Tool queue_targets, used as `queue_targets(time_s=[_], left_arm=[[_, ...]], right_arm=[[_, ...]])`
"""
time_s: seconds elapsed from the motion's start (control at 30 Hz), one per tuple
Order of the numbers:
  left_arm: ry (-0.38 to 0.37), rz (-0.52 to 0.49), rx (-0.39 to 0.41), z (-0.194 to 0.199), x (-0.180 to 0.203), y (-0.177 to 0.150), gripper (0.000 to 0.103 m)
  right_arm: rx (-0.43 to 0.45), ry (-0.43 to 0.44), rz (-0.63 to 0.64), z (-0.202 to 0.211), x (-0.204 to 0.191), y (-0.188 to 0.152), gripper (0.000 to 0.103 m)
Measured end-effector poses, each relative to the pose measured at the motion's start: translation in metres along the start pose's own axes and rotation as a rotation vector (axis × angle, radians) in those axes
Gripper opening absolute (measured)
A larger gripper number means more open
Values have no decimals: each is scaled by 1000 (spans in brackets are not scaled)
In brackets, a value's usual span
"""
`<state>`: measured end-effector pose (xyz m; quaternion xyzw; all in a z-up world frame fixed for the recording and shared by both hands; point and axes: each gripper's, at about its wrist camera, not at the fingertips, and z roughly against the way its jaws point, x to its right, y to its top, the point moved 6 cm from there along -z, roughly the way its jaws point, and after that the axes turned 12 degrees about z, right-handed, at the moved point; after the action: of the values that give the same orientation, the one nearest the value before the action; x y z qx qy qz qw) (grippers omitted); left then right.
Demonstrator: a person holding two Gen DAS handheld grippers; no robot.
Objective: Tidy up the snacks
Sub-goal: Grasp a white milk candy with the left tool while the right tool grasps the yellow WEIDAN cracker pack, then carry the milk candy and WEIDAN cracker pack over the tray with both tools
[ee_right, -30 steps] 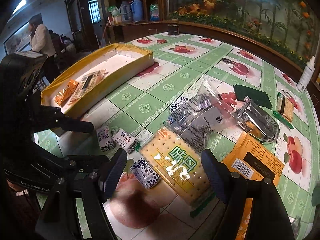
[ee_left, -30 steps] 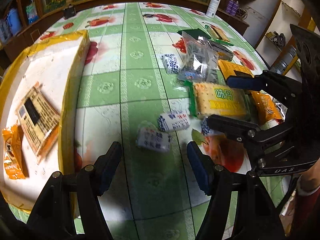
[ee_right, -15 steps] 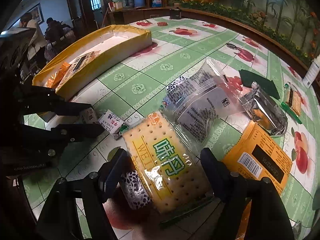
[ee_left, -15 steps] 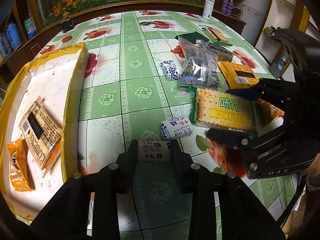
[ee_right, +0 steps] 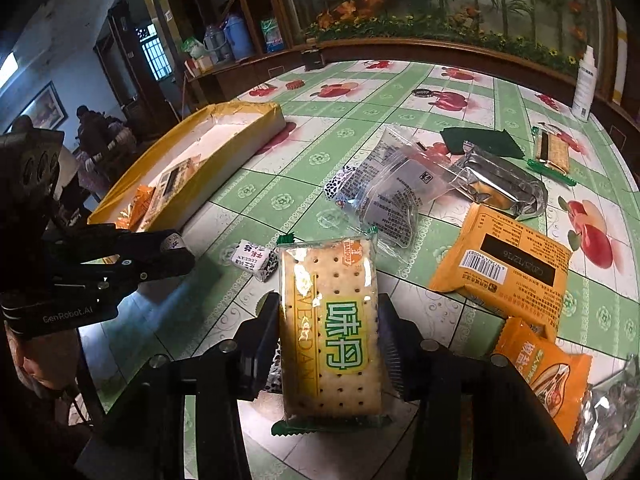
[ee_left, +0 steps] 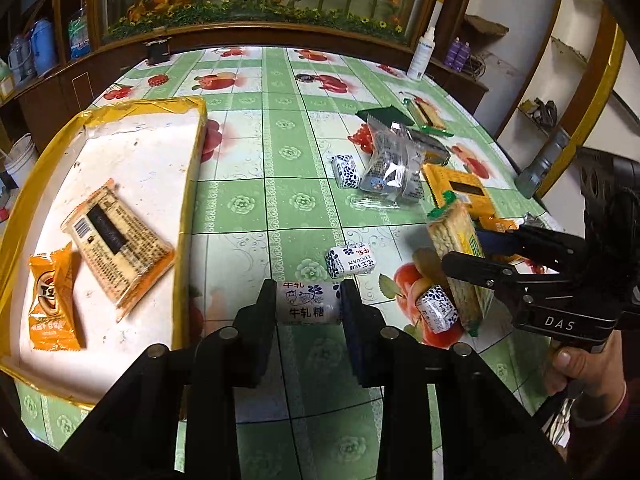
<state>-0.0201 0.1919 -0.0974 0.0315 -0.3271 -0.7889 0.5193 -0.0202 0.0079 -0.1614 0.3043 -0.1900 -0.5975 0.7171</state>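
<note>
A white candy with blue print sits between the pads of my left gripper, which is shut on it just above the green tablecloth. My right gripper has its jaws closing on a yellow cracker pack, and the pads press its two long sides. In the left wrist view that cracker pack stands tilted on edge off the table in the right gripper. The yellow-rimmed white tray lies to the left and holds an orange pack and a barcoded cracker pack.
Loose candies lie on the table. A clear bag, a silver pack, a large orange pack and a small orange pack crowd the right side. A white bottle stands at the far edge.
My left gripper shut on the white candy and rose a little with it. The right gripper closed on the cracker pack and tipped it up off the table.
</note>
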Motion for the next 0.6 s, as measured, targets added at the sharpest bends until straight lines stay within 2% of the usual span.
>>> queue_targets(time_s=[0.2,0.4,0.6], left_arm=[[1,19,46,23,-6,3,28],[24,41,78,36,-17,5,28],[80,71,124,48,-30,8,29]], right_arm=[[52,39,-64,21,-7,3,48],[81,36,-86,30,-13,11,48],[111,68,-101,39,-23,26,48]])
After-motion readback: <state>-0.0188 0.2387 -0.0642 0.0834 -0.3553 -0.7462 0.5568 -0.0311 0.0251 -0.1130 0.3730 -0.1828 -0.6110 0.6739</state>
